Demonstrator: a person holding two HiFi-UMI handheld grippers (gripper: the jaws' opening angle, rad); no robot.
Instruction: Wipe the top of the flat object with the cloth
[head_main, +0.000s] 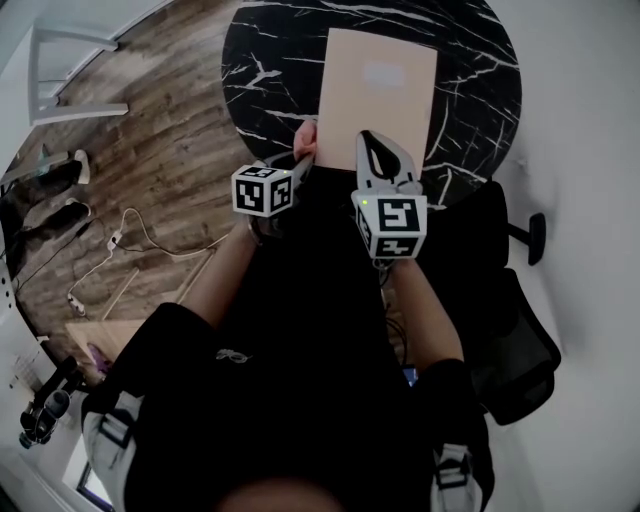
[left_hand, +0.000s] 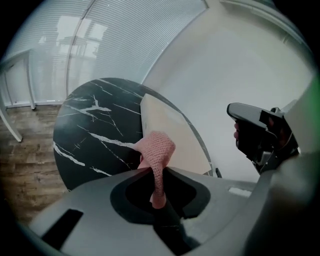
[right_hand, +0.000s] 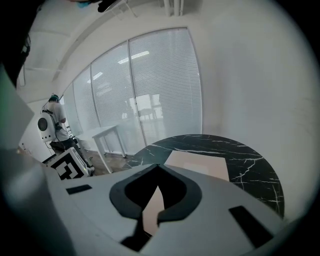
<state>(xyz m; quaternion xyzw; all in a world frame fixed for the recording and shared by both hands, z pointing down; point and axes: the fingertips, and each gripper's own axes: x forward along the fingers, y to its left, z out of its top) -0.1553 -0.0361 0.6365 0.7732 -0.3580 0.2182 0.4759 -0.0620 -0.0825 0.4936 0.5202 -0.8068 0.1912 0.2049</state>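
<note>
Left gripper (head_main: 301, 163) is clamped tight on the pink cloth (head_main: 305, 140). Looking along its jaws in the left gripper view, the left gripper (left_hand: 159, 192) pinches a narrow tail of the cloth (left_hand: 157, 149) between its pads, and the bunched end stands up just past the tips. That bunch sits right at the near left corner of the flat object (head_main: 385, 85), a pale beige board lying on the round black marble table (head_main: 270, 60). I can't tell from here whether the cloth is touching the board.

Right gripper (head_main: 369, 145) has its jaws together and grips nothing. It hangs over the board's near edge, just beside the left one. In the right gripper view the tips of the right gripper (right_hand: 158, 167) meet, and the board (right_hand: 200, 162) shows through the gap behind them, stretching towards the table's far edge (right_hand: 250, 160).
</note>
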